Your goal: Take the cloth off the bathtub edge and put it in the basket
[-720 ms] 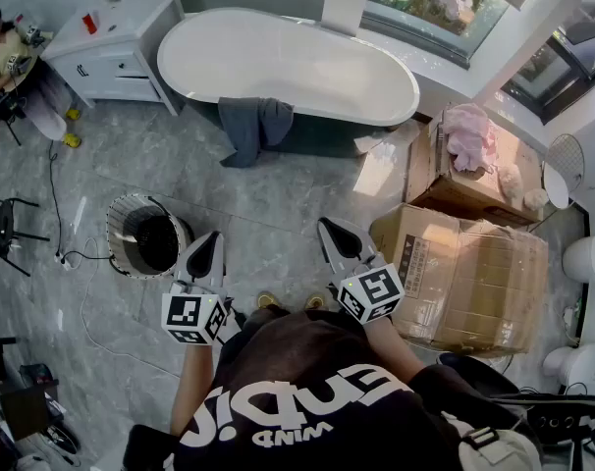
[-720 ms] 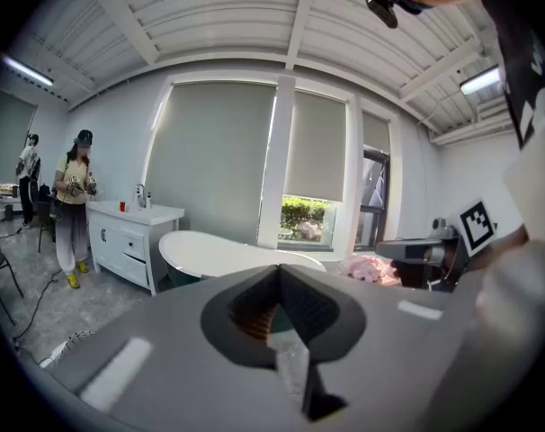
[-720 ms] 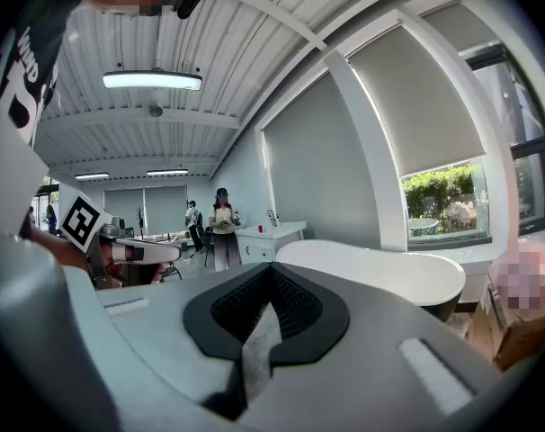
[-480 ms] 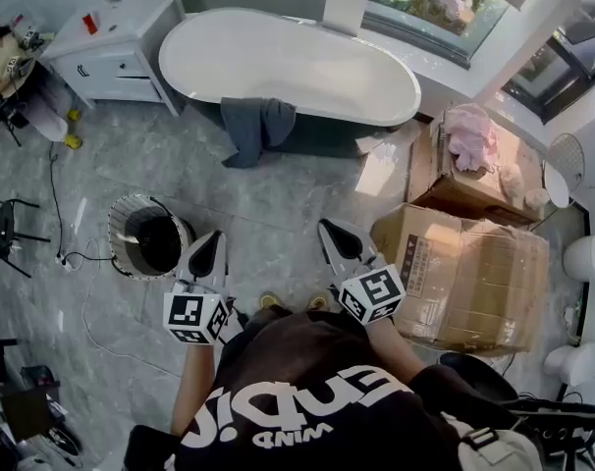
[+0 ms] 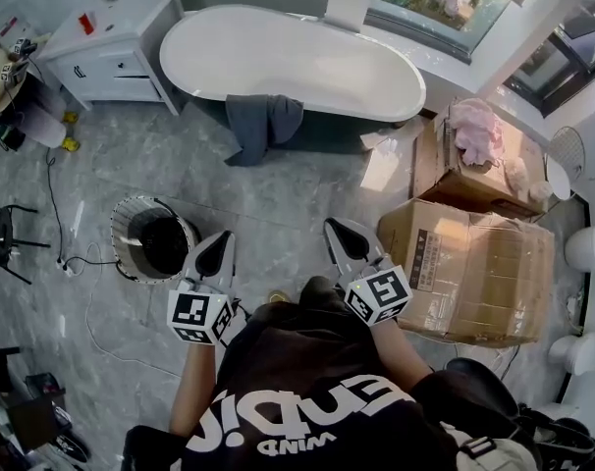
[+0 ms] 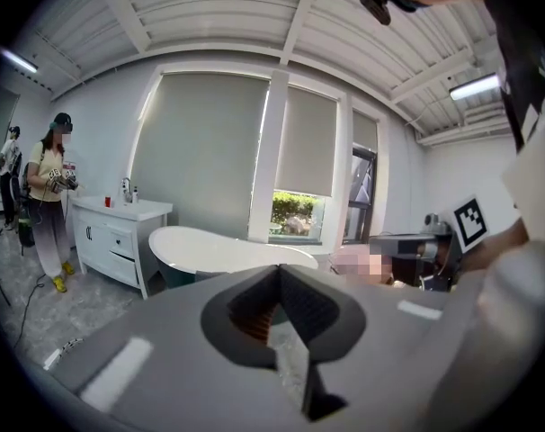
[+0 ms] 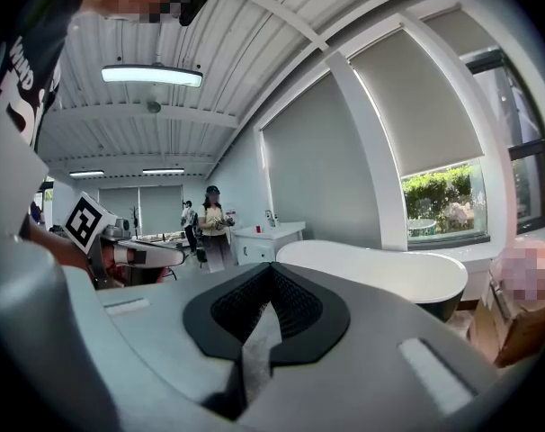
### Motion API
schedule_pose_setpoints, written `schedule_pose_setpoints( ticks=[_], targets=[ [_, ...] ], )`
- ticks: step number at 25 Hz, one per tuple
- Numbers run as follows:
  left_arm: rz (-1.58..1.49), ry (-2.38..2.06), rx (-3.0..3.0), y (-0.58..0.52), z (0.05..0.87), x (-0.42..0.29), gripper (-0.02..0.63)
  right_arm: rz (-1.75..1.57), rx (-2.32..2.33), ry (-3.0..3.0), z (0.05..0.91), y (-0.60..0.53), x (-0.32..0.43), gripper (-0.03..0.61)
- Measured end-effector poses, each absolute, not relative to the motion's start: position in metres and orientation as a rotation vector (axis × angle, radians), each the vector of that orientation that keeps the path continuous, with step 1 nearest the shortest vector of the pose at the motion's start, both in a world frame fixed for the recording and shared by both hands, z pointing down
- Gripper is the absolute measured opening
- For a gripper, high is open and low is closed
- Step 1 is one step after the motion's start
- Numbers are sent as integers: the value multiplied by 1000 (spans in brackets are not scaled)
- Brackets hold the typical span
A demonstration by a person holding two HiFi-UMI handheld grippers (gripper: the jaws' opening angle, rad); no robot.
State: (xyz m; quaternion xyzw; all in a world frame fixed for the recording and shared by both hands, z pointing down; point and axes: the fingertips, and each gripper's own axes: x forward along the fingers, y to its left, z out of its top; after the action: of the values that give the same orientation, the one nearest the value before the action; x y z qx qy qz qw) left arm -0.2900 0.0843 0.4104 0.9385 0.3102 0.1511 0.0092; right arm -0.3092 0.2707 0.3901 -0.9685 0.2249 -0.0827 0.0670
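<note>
Dangling cloth (image 5: 261,126) (grey) over bathtub (image 5: 288,62); untouched

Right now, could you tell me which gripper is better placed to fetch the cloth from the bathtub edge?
Probably the left gripper: like the right gripper it is shut and empty, away from the cloth, but it lines up nearer and sits beside the basket.

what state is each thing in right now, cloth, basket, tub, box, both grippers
cloth: draped over the bathtub edge, hanging down its side, not held
basket: upright, open top, no cloth visible inside
bathtub: empty inside
left gripper: shut, nothing between its jaws
right gripper: shut, nothing between its jaws
cardboard box: closed, pink fabric lying on top
</note>
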Motion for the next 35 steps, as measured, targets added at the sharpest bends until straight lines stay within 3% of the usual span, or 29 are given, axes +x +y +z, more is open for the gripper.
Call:
schedule_pose_setpoints(
  ticks=[14,35],
  targets=[
    [495,1058,2904,74,419,-242,-3,-311,-2894,623,419,260,-273,9],
    [509,1006,2892,114,420,-71,-3,-340,-2912,673,418,304,-96,9]
  ],
)
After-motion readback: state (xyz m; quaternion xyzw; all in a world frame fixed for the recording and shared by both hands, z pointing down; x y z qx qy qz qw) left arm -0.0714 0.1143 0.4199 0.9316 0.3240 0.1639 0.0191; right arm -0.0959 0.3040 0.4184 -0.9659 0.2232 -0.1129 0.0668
